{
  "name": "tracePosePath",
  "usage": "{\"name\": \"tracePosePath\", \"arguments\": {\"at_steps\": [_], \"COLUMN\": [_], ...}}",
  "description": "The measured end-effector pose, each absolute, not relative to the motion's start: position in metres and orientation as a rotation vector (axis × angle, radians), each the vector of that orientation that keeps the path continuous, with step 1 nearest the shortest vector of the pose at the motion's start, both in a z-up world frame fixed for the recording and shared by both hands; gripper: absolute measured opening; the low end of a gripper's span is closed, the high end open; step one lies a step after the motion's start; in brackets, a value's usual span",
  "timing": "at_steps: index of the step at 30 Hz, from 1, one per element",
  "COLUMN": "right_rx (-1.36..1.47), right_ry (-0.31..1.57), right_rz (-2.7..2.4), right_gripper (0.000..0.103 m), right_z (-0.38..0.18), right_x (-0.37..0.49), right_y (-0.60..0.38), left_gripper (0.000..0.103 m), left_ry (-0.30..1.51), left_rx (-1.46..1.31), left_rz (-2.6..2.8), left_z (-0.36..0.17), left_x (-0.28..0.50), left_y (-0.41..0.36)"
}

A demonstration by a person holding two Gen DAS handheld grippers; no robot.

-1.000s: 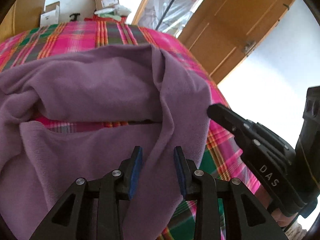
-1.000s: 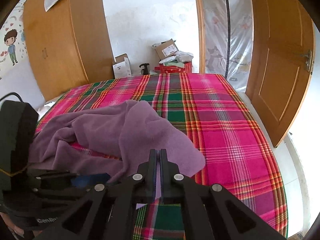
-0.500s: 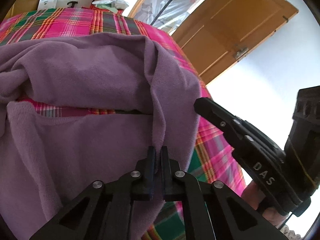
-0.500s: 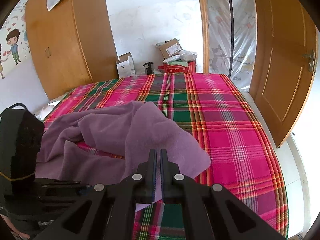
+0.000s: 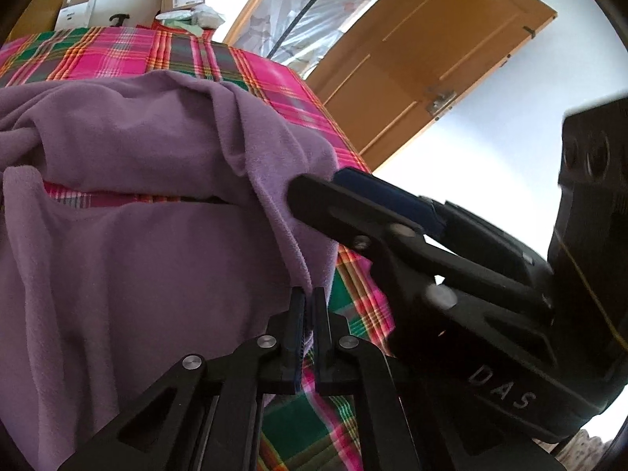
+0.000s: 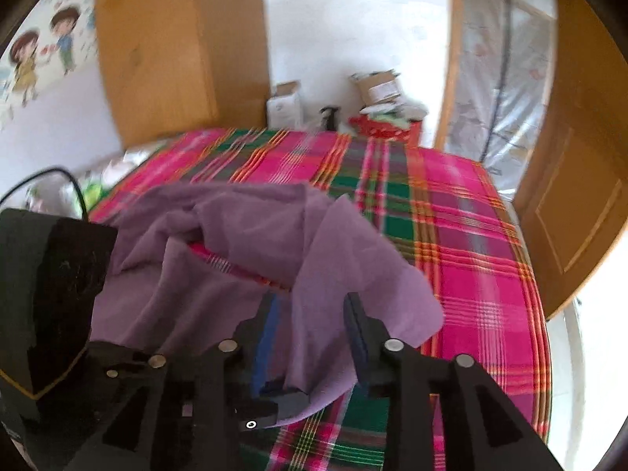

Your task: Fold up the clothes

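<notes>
Left wrist view: left gripper (image 5: 309,298) clamps the purple garment (image 5: 129,259); right gripper (image 6: 314,306) has just been opening, jaws apart around it.

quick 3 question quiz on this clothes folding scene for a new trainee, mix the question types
1. True or false: the left gripper is shut on an edge of the purple garment.
2. Multiple choice: how do the jaws of the right gripper stand? A) pressed shut on the cloth B) apart, with purple cloth lying between them C) out of view
3. Short answer: what does the garment lie on?

Key
1. True. Its pads are pinched together on the hem.
2. B. The jaws have just been opening, and the pads no longer press the cloth.
3. A bed cover of pink and green plaid.
</notes>
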State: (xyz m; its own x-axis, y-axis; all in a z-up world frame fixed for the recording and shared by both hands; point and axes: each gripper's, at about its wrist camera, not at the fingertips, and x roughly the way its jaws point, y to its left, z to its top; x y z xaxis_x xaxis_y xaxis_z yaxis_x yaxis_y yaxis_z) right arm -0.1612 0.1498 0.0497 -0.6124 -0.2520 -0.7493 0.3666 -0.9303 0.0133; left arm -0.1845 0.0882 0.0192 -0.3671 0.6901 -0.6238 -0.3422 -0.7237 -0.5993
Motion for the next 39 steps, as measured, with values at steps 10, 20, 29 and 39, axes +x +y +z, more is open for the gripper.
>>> {"name": "tracePosePath", "arguments": {"at_steps": [10, 20, 29, 39], "right_rx": [1.309, 1.374, 1.328, 1.173], "right_ry": [0.489, 0.53, 0.293, 0.112], "right_rz": [-2.473, -2.578, -2.699, -2.845], "right_gripper": [0.036, 0.004, 0.002, 0.002], "right_z": [0.031, 0.028, 0.041, 0.081], "right_x": [-0.172, -0.165, -0.15, -0.122], "right_y": [0.127, 0.145, 0.178, 0.206], "left_gripper": [0.002, 0.002, 0.002, 0.002], "left_ry": [-0.496, -0.486, -0.465, -0.485], "left_rx": [-1.177, -1.177, -1.176, -1.129], "left_rz": [2.09, 2.079, 2.101, 2.076], "left_z": [0.015, 0.013, 0.015, 0.031], "left_x": [-0.167, -0.159, -0.154, -0.143], "left_y": [0.091, 0.103, 0.105, 0.108]}}
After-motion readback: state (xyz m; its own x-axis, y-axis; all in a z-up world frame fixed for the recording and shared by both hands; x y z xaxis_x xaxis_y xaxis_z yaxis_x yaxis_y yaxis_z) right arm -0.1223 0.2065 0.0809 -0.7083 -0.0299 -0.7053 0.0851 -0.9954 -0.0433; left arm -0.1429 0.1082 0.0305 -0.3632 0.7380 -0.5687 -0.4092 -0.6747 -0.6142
